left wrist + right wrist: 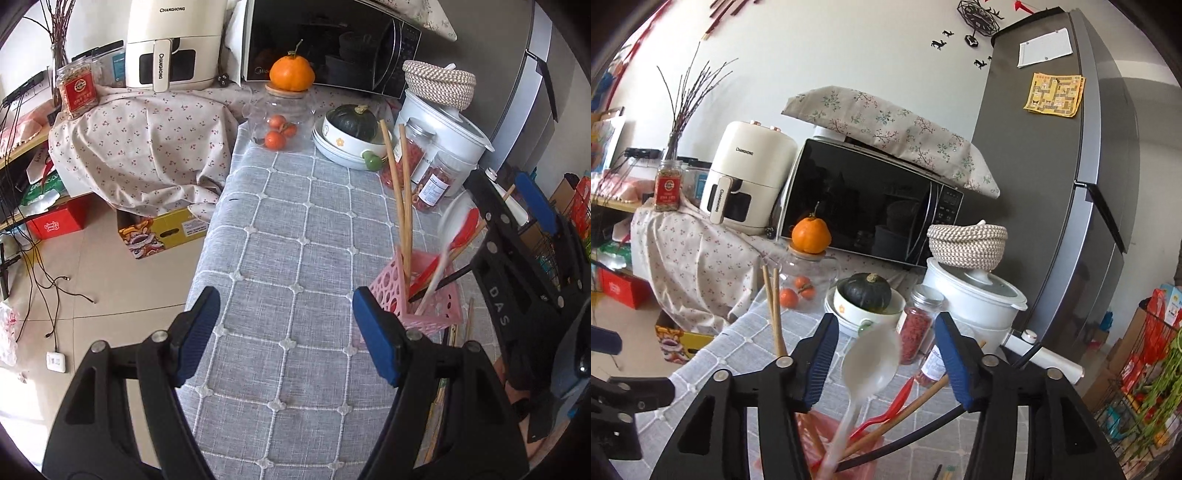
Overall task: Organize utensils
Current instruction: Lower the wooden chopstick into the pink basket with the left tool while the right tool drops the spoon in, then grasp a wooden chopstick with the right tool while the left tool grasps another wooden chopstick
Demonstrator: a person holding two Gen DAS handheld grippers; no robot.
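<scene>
Left wrist view: left gripper (282, 328) gapes empty over the table (295, 229); pink basket (417, 291) lower right (chopsticks upright inside).
Right wrist view: right gripper (886, 354) parted, white spoon (866, 373) blurred between, untouched.

A grey checked tablecloth (288, 236) fills the middle of the frame. At the bottom, the left gripper (284, 325) shows two blue-padded fingers (195, 332) standing apart with only cloth between them. At lower right, a pink perforated holder (413, 288) stands on the cloth, holding wooden chopsticks (400, 192), a red spoon (461, 232), a blurred white spoon (441, 266) and a black utensil (439, 284). The right gripper (517, 221) is just beside it at the right edge. Behind, upper centre, a large orange (291, 72) sits on a glass jar (280, 122).
</scene>
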